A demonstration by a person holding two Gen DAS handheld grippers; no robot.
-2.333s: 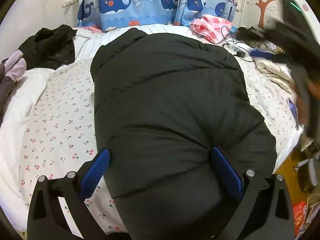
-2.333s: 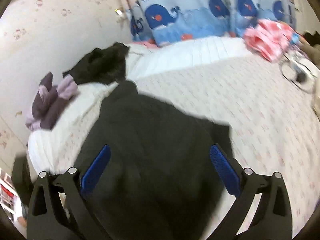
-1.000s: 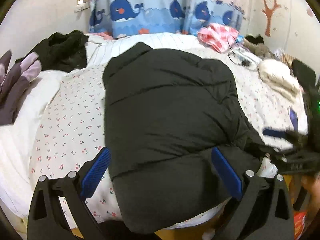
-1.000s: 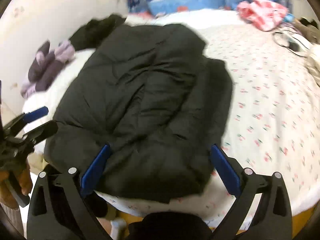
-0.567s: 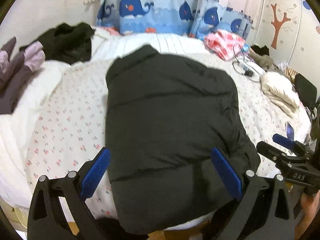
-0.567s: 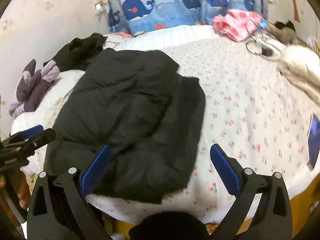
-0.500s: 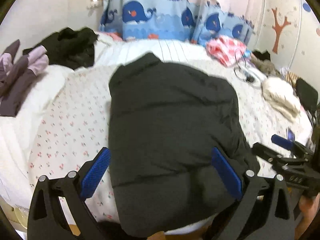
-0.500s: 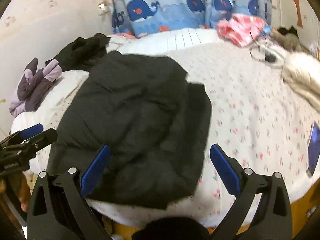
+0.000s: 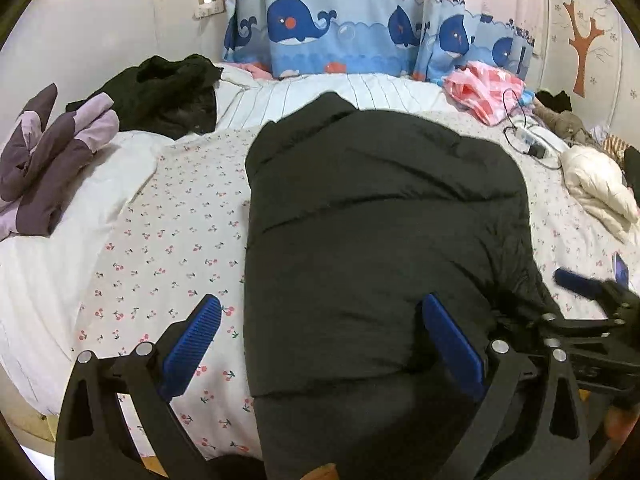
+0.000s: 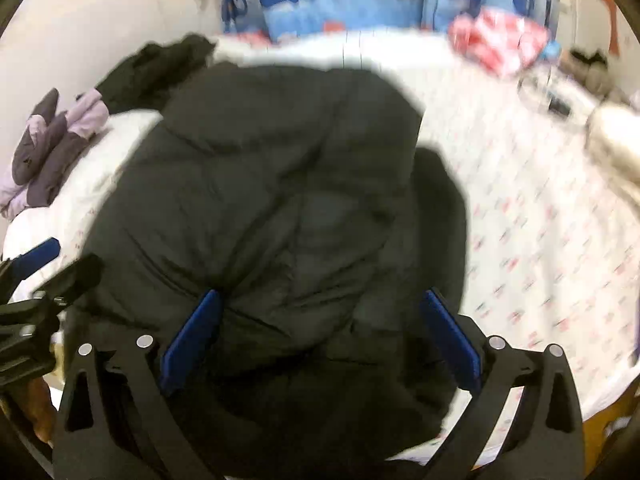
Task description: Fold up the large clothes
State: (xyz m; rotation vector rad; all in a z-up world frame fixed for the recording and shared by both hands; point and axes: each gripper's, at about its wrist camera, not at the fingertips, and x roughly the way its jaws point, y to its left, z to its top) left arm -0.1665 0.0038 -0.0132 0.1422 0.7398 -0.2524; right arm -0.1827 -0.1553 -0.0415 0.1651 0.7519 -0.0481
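Note:
A large black puffer jacket (image 9: 372, 216) lies lengthwise on the bed, collar toward the far curtains, its hem hanging over the near edge. My left gripper (image 9: 320, 344) is open above the jacket's near left part, nothing between its blue pads. My right gripper (image 10: 316, 340) is also open, hovering over the jacket (image 10: 280, 184) near its hem; that view is motion-blurred. The right gripper (image 9: 588, 304) shows at the jacket's right edge in the left wrist view, and the left gripper (image 10: 36, 276) shows at the far left in the right wrist view.
The bed carries a cherry-print sheet (image 9: 172, 240). A black garment (image 9: 164, 92) and a purple garment (image 9: 48, 160) lie at the far left. A pink checked cloth (image 9: 484, 88), cables with a power strip (image 9: 528, 140) and a cream jacket (image 9: 600, 188) lie at the right.
Both grippers have dropped closer to the jacket's near end. The right wrist view swung left, centring on the jacket, and is now blurred. The jacket itself lies as before.

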